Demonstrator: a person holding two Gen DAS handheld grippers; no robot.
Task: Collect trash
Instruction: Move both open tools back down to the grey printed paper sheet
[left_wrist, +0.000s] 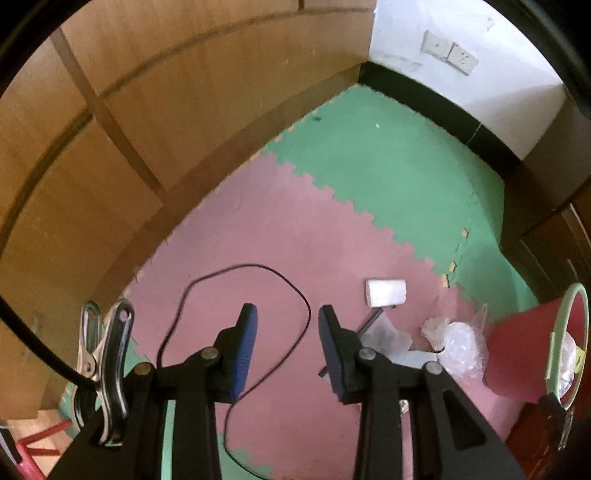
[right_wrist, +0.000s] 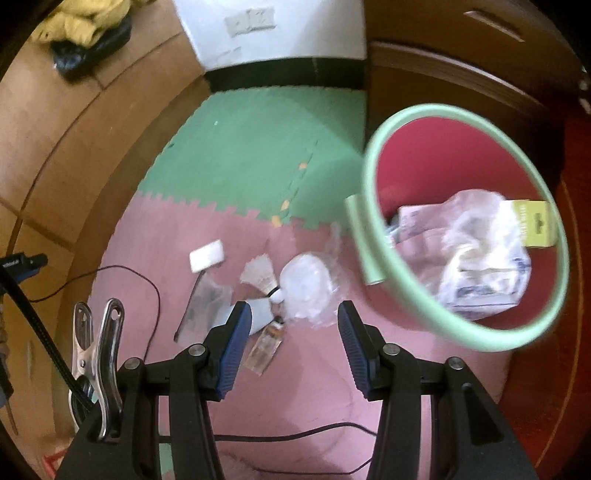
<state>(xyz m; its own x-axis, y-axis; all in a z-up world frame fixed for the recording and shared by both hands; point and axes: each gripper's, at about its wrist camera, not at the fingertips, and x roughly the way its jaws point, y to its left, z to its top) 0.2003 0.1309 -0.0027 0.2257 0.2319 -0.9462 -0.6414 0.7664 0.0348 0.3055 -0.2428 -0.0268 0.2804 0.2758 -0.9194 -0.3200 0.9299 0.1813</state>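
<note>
Trash lies on the pink foam mat: a white tissue pack (left_wrist: 386, 292) (right_wrist: 207, 254), a white shuttlecock (left_wrist: 436, 330) (right_wrist: 258, 275), a crumpled clear plastic bag (left_wrist: 461, 347) (right_wrist: 306, 288), a flat clear bag (right_wrist: 207, 299) and a brown wrapper (right_wrist: 266, 345). A red bin with a pale green rim (right_wrist: 373, 155) (left_wrist: 524, 354) stands to their right, holding plastic wrappers (right_wrist: 472, 254). My left gripper (left_wrist: 288, 321) is open over bare mat, left of the pile. My right gripper (right_wrist: 293, 314) is open above the pile's near edge, nothing between its fingers.
A thin black cable (left_wrist: 258, 269) (right_wrist: 155, 291) loops over the mat. A wooden cabinet (left_wrist: 110, 147) runs along the left. A white wall with sockets (left_wrist: 450, 53) is at the back, a dark wooden door (right_wrist: 461, 55) behind the bin. Yellow cloth (right_wrist: 81, 18) lies on the cabinet.
</note>
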